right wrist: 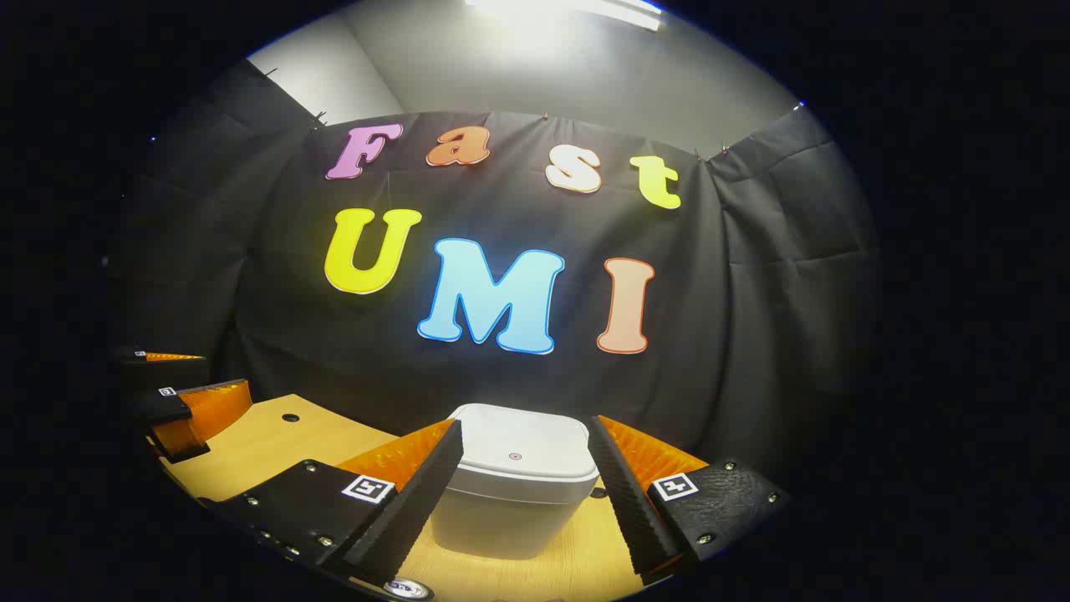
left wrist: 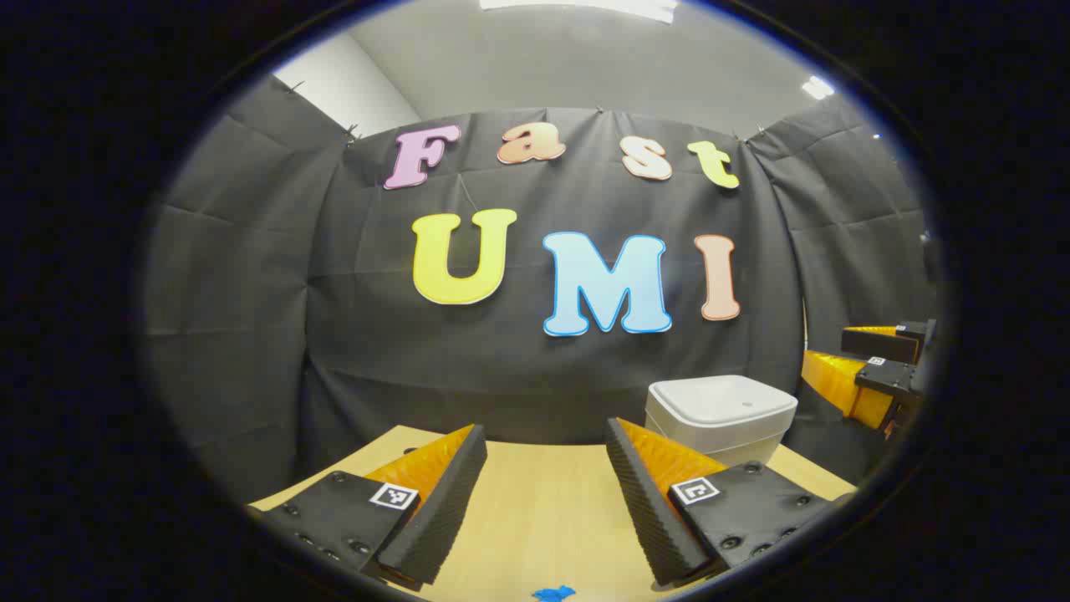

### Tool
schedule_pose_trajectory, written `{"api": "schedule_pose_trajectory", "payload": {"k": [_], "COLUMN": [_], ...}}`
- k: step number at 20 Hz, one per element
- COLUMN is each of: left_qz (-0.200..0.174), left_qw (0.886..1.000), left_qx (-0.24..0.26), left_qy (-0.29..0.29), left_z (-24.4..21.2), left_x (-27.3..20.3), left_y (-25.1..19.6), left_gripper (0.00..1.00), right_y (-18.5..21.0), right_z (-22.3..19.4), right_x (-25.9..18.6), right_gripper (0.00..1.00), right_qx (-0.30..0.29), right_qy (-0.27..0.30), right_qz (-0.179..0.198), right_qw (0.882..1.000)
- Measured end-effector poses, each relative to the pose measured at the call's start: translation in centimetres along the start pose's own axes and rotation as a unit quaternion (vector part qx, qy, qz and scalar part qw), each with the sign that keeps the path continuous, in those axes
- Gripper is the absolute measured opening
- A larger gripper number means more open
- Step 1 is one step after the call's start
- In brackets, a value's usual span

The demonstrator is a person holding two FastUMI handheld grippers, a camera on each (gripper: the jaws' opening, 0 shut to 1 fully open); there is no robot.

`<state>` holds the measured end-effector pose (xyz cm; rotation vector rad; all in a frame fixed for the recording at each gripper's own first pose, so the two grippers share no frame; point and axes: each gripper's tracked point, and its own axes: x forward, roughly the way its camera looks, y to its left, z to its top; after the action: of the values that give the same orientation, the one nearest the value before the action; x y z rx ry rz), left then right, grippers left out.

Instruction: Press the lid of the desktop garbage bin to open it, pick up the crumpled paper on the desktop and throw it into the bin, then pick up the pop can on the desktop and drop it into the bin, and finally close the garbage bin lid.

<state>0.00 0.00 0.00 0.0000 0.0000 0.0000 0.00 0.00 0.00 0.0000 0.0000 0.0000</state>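
Observation:
The white desktop bin (right wrist: 517, 493) stands on the wooden table with its lid (right wrist: 522, 450) down, a small round mark near the lid's front. My right gripper (right wrist: 525, 426) is open, hovering just before the bin, and its fingers frame the bin without touching it. In the left gripper view the bin (left wrist: 720, 414) sits ahead to the right. My left gripper (left wrist: 545, 431) is open over bare table with nothing between its fingers. A small round silvery thing (right wrist: 408, 589) peeks in at the bottom edge; I cannot tell what it is.
The wooden table (left wrist: 543, 502) ends at the black cloth wall behind the bin. A blue mark (left wrist: 553, 594) lies on it near my left gripper. A small round hole (right wrist: 290, 416) is in the tabletop at the left. The other gripper (left wrist: 827, 351) hangs right of the bin.

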Motion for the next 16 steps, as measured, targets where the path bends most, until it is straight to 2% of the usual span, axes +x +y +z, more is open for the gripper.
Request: {"api": "schedule_pose_trajectory", "payload": {"k": [2,3,4,5,7,8,9,10,15,16], "left_qz": [-0.002,-0.003,-0.005,-0.007,-0.008,-0.008,-0.008,-0.008,-0.005,-0.005], "left_qw": [1.000,1.000,1.000,1.000,1.000,1.000,1.000,1.000,1.000,1.000], "left_qx": [0.003,0.005,0.005,0.005,0.006,0.007,0.007,0.006,0.010,0.009], "left_qy": [-0.002,-0.004,-0.005,-0.008,-0.010,-0.010,-0.011,-0.011,-0.015,-0.015], "left_z": [0.1,0.3,0.3,0.3,0.4,0.4,0.4,0.5,0.8,0.7], "left_x": [0.3,0.4,0.5,0.6,0.7,0.8,0.8,0.9,1.2,1.2], "left_y": [0.0,0.0,-0.1,-0.3,-0.5,-0.6,-0.6,-0.6,-0.4,-0.4], "left_gripper": [0.94,1.00,1.00,0.94,0.94,1.00,1.00,0.94,0.94,0.94], "right_y": [-0.1,-0.2,-0.4,-0.5,-0.6,-0.6,-0.6,-0.6,-0.3,-0.3], "right_z": [-0.1,-0.1,-0.1,-0.1,-0.2,-0.3,-0.3,-0.4,-0.5,-0.6], "right_x": [0.1,0.0,0.0,0.1,0.1,0.2,0.3,0.4,0.8,0.8], "right_gripper": [0.97,0.97,0.96,0.96,0.96,0.96,0.96,0.97,0.97,1.00], "right_qx": [0.003,0.005,0.005,0.007,0.011,0.014,0.015,0.016,0.018,0.018], "right_qy": [0.003,0.003,0.002,0.002,0.003,0.003,0.005,0.005,0.007,0.008], "right_qz": [-0.003,-0.005,-0.009,-0.012,-0.014,-0.014,-0.014,-0.014,-0.011,-0.010], "right_qw": [1.000,1.000,1.000,1.000,1.000,1.000,1.000,1.000,1.000,1.000]}}
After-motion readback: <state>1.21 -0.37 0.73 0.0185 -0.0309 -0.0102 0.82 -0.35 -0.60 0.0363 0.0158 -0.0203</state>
